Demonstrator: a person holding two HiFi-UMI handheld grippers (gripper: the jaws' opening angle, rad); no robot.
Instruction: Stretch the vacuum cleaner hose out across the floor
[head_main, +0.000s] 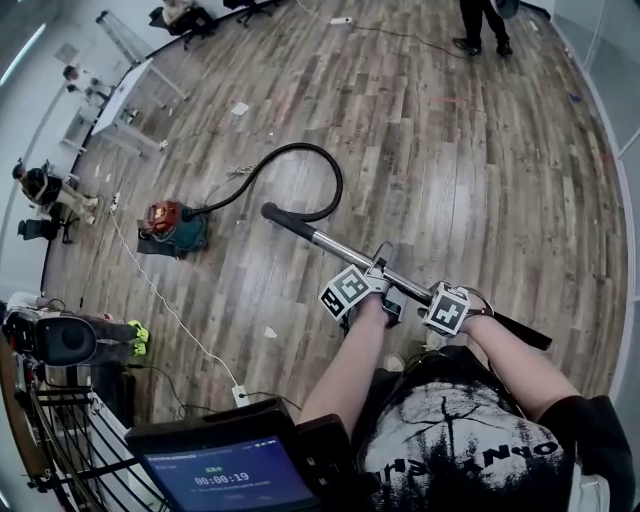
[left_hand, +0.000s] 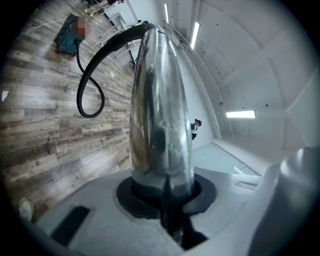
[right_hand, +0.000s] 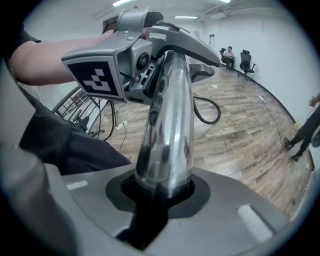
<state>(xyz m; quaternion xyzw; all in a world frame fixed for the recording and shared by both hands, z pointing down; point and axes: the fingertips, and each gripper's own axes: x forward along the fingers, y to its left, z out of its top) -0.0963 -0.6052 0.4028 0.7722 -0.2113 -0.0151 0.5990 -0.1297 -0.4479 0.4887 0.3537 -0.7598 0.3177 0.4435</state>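
Right gripper (right_hand: 161, 195) clamps chrome wand (right_hand: 167, 125); left gripper (right_hand: 150, 60) ahead.

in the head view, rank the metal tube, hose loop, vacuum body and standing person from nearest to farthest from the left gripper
1. The metal tube, clamped in the left gripper itself.
2. The hose loop, on the floor just ahead.
3. The vacuum body, off to the left.
4. The standing person, top right, across the room.

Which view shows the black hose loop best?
Head view: the black vacuum hose curls whole from red-and-teal canister to chrome wand. Left gripper view shows most of it; right gripper view only a sliver.
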